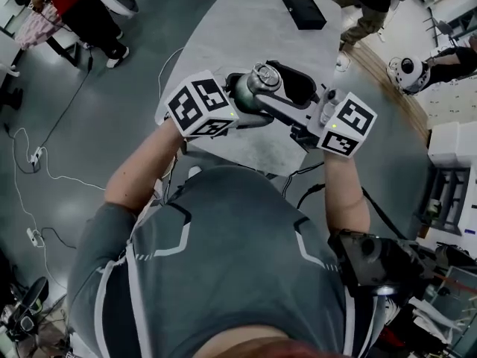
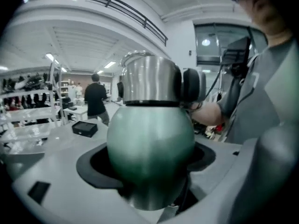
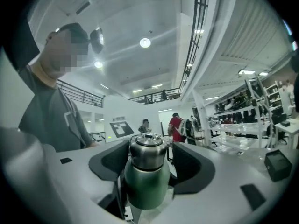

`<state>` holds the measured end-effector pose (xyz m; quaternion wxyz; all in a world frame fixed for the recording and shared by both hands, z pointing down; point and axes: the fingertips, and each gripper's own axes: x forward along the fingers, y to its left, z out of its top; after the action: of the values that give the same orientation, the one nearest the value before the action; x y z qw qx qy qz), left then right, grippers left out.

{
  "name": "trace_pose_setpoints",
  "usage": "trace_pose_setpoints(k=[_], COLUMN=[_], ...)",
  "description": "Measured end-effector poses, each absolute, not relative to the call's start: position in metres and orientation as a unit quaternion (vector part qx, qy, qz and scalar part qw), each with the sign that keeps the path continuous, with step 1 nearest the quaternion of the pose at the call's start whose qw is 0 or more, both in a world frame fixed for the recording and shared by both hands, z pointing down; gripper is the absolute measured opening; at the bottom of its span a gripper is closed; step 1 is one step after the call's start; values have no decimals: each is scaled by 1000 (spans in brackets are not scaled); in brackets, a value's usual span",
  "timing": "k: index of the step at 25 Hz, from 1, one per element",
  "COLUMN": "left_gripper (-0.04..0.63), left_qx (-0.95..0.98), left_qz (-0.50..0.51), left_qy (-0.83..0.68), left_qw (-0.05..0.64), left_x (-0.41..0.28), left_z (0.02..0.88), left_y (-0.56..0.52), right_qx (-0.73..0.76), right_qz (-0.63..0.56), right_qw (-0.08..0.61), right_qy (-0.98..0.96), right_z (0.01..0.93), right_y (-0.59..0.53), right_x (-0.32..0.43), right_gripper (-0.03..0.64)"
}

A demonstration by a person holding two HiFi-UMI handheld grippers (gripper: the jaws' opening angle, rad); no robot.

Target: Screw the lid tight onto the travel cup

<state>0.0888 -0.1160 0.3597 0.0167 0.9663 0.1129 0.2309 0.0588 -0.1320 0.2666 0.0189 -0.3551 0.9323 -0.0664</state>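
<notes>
A pale grey table (image 1: 242, 36) carries what looks like a flat black box (image 1: 303, 9).

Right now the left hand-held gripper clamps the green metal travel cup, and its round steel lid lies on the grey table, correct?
No. The round steel lid sits on the green metal travel cup, not the grey table, as the right gripper view shows. The left hand-held gripper does clamp the cup.

Cup (image 2: 150, 134) in my left claw (image 2: 149, 164), its lid (image 3: 147, 152) between the jaws of my right claw (image 3: 148, 161); box (image 1: 303, 9) beyond, on table (image 1: 238, 28).
</notes>
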Motion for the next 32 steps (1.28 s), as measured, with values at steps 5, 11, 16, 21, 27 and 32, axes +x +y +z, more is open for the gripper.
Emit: trace_pose_setpoints(k=[5, 11, 16, 21, 27, 32], left_gripper=[402, 402, 401, 402, 402, 402], left_qx=[961, 970, 969, 974, 984, 989], left_qz=[204, 230, 246, 221, 168, 136], left_qy=[184, 75, 27, 45, 40, -2], left_qw=[23, 6, 9, 9, 42, 50], left_x=[80, 91, 87, 89, 73, 64], left_z=[342, 355, 374, 363, 364, 370], left_y=[-91, -119, -132, -132, -139, -157], right_qx=[-274, -375, -435, -413, -434, -487], right_qz=[-41, -62, -91, -72, -47, -54], right_qw=[28, 39, 44, 22, 20, 18], right_qy=[961, 924, 895, 907, 899, 872], right_z=[252, 264, 282, 272, 263, 271], right_y=[-115, -132, -142, -139, -133, -134], right_x=[43, 57, 57, 59, 75, 100], right_gripper=[262, 258, 256, 258, 270, 224])
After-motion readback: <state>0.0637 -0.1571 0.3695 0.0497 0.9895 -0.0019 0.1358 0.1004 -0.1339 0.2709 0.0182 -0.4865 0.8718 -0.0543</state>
